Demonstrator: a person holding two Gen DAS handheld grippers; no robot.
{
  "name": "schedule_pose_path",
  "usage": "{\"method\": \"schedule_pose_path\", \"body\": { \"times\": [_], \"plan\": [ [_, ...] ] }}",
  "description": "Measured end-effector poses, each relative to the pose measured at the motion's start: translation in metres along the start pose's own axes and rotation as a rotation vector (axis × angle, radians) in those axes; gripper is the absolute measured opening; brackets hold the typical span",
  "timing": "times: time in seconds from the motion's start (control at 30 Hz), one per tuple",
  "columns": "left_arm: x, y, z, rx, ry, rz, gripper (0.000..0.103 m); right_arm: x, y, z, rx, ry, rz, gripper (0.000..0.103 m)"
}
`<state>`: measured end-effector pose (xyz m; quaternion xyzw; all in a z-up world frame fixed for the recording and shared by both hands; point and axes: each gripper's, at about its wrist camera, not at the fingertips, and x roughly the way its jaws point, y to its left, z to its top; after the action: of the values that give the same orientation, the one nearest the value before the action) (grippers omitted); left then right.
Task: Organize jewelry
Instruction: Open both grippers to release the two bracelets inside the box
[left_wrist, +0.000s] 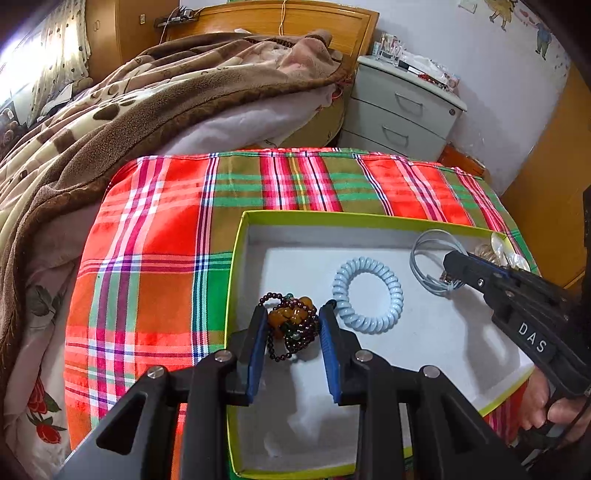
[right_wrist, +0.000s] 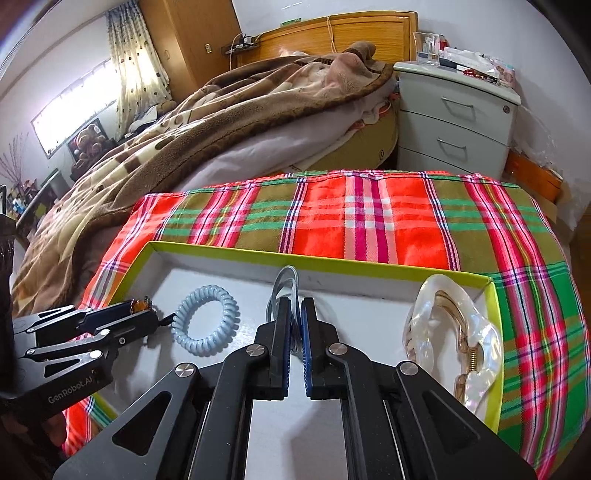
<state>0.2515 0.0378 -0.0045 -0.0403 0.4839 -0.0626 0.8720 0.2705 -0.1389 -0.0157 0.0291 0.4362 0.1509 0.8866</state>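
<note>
Plaid cloth (left_wrist: 155, 236), box (left_wrist: 240, 258), left gripper (left_wrist: 293, 314) gripping beads (left_wrist: 295, 317)

Plaid-covered surface (left_wrist: 155, 236), open green-rimmed box (left_wrist: 243, 229) resting directly on the cloth

Both wrist views look closely down into the shared box (left_wrist: 242, 258), bedward.

Box (left_wrist: 236, 280) sits on checked cloth (left_wrist: 155, 236). Inside, left to right: bead bracelet (left_wrist: 295, 325), coil hair tie (left_wrist: 367, 295), cord loop (left_wrist: 430, 258), hair claw clip (right_wrist: 454, 328). Bed (left_wrist: 110, 122) behind-left; nightstand (left_wrist: 402, 107) behind-right.
</note>
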Motion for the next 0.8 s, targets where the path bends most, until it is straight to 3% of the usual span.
{"method": "schedule_pose_path", "body": {
  "times": [0.43, 0.57, 0.8],
  "plan": [
    [0.001, 0.000, 0.002, -0.009, 0.002, -0.006, 0.034, 0.001, 0.001, 0.001, 0.008, -0.007, 0.001, 0.013],
    [-0.001, 0.002, 0.002, -0.018, 0.001, -0.024, 0.036, -0.002, 0.000, 0.001, 0.015, -0.014, 0.002, 0.027],
    [-0.008, -0.001, 0.001, -0.020, -0.007, -0.033, 0.042, -0.009, 0.003, 0.000, 0.016, -0.025, 0.003, 0.031]
  ]
}}
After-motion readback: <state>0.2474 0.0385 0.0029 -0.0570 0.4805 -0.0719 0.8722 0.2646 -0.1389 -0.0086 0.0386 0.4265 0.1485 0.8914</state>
